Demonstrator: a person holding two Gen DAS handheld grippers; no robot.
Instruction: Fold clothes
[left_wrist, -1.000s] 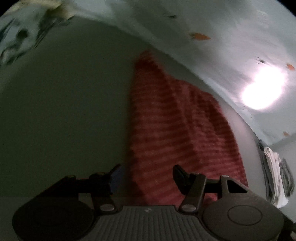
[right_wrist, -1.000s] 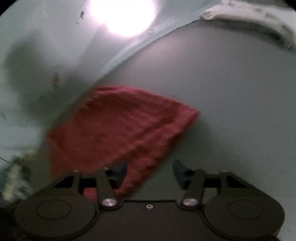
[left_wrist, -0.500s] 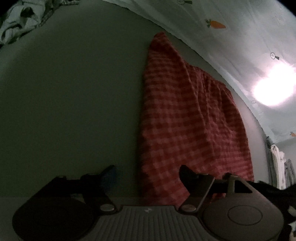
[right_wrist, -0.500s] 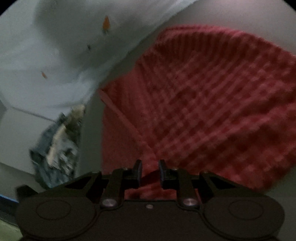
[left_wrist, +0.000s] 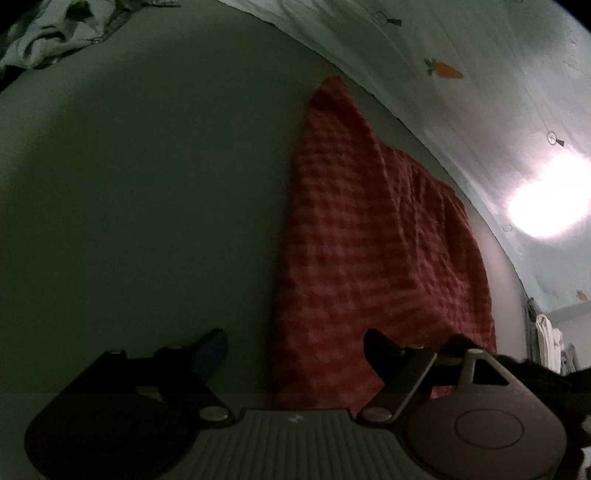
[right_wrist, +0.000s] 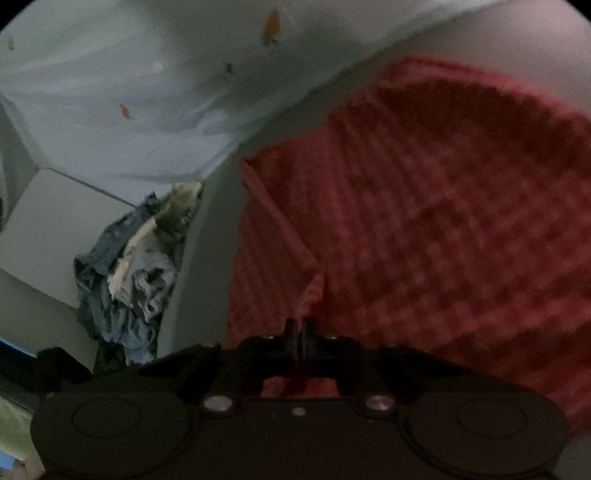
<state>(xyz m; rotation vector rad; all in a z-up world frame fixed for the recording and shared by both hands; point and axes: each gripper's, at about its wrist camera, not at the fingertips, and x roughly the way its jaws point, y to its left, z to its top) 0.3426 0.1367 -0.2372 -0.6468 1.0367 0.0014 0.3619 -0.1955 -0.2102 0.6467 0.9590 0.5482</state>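
Note:
A red checked cloth (left_wrist: 369, 240) lies spread on the grey table (left_wrist: 147, 184), reaching from the near edge to the back. My left gripper (left_wrist: 295, 338) hovers at the cloth's near left corner. Its jaws are opening, with the cloth's edge between the fingers and no pad pressing on it. In the right wrist view the same cloth (right_wrist: 443, 203) fills the right half. My right gripper (right_wrist: 297, 325) is shut on a pinched-up fold of it, and a ridge of fabric runs from the jaws toward the far left corner.
A crumpled pile of blue and pale clothes (right_wrist: 129, 266) lies at the table's left end, seen too as the pile (left_wrist: 48, 33). A pale carrot-print sheet (left_wrist: 480, 74) hangs behind the table with a bright glare (left_wrist: 546, 199). Folded pale clothes (left_wrist: 550, 339) sit far right.
My right gripper swung over the cloth and its jaws closed on a fold of it. My left gripper's jaws widened, and it stayed at the cloth's near corner.

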